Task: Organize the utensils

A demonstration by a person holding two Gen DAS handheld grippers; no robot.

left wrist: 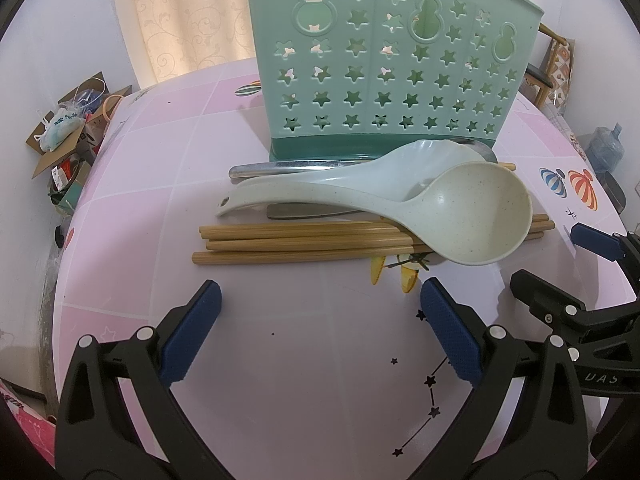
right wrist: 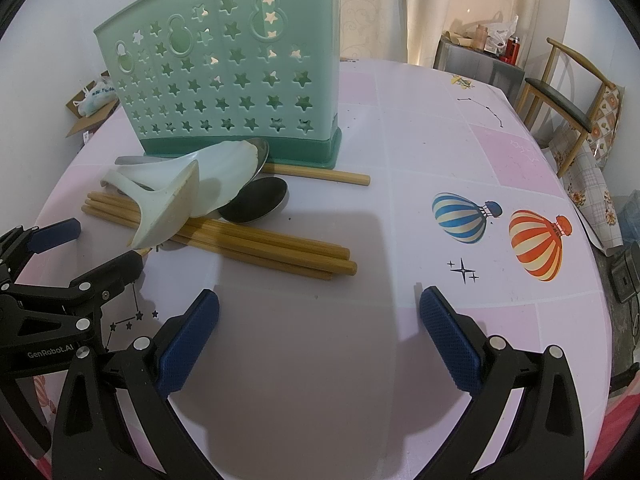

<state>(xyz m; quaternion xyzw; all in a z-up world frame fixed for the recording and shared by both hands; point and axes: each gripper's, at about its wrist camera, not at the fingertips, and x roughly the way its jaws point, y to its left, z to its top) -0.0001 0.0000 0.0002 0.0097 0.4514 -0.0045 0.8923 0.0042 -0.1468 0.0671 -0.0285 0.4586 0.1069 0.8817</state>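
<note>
On the pink table, the green holder stands upright behind the piled utensils. Only the right wrist view shows the dark metal spoon bowl; the left shows the cream ladle crossing the chopsticks. Left gripper and right gripper hover spread wide, empty.

Cream patterned curtain hanging along back wall, soft daylight glowing through. White wall showing at left. Round table wearing pink-and-white checked cloth, hot-air balloon prints lying on it. Open cardboard box of clutter sitting on floor by left wall. Wooden chair with dark seat standing at right, grey cabinet behind it carrying bottles and bags. Blue water jug resting at far right.
</note>
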